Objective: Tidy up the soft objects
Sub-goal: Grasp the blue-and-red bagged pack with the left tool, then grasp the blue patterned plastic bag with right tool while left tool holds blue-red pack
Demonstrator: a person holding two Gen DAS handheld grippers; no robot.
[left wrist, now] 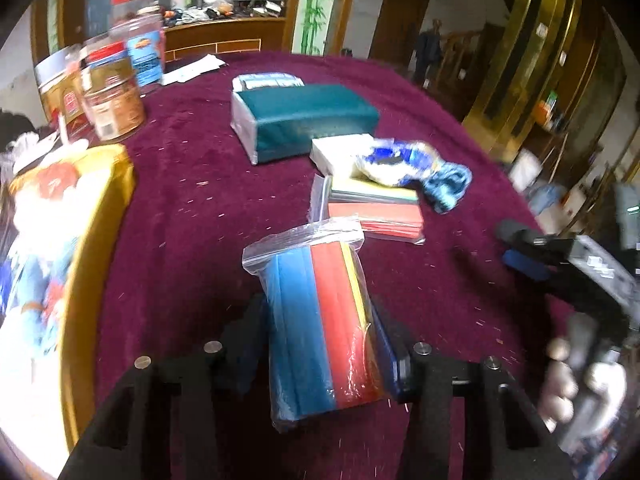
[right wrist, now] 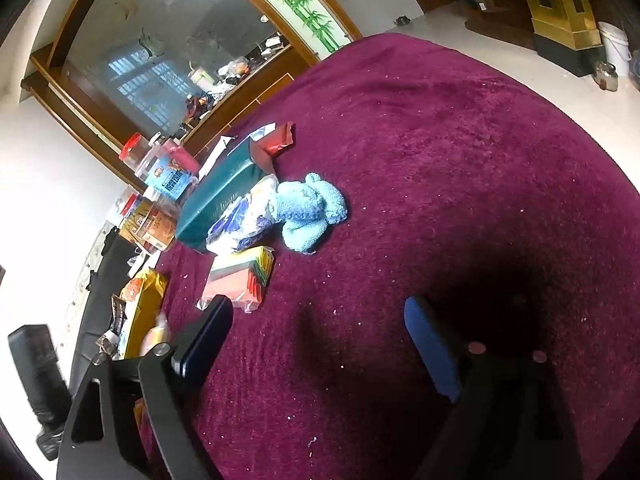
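My left gripper [left wrist: 320, 344] is shut on a clear zip bag of folded blue, red and yellow cloths [left wrist: 316, 320], held above the maroon tablecloth [left wrist: 180, 220]. Beyond it lie a second bag of coloured cloths [left wrist: 376, 208], a white pack [left wrist: 336, 152], a blue-and-white plastic-wrapped bundle [left wrist: 384, 164], a light blue knitted cloth [left wrist: 448, 184] and a teal tissue pack [left wrist: 304, 120]. My right gripper [right wrist: 316, 340] is open and empty over bare tablecloth [right wrist: 460, 160], near the cloth bag [right wrist: 240, 280], the bundle [right wrist: 244, 216] and the knitted cloth [right wrist: 308, 208]. It also shows in the left wrist view [left wrist: 520, 248].
Plastic jars with red lids [left wrist: 116, 96] stand at the table's far left. A yellow-rimmed pack [left wrist: 60, 260] lies along the left edge. A red wrapper [right wrist: 280, 138] sits behind the teal pack [right wrist: 216, 196]. The table's edge curves round at the right.
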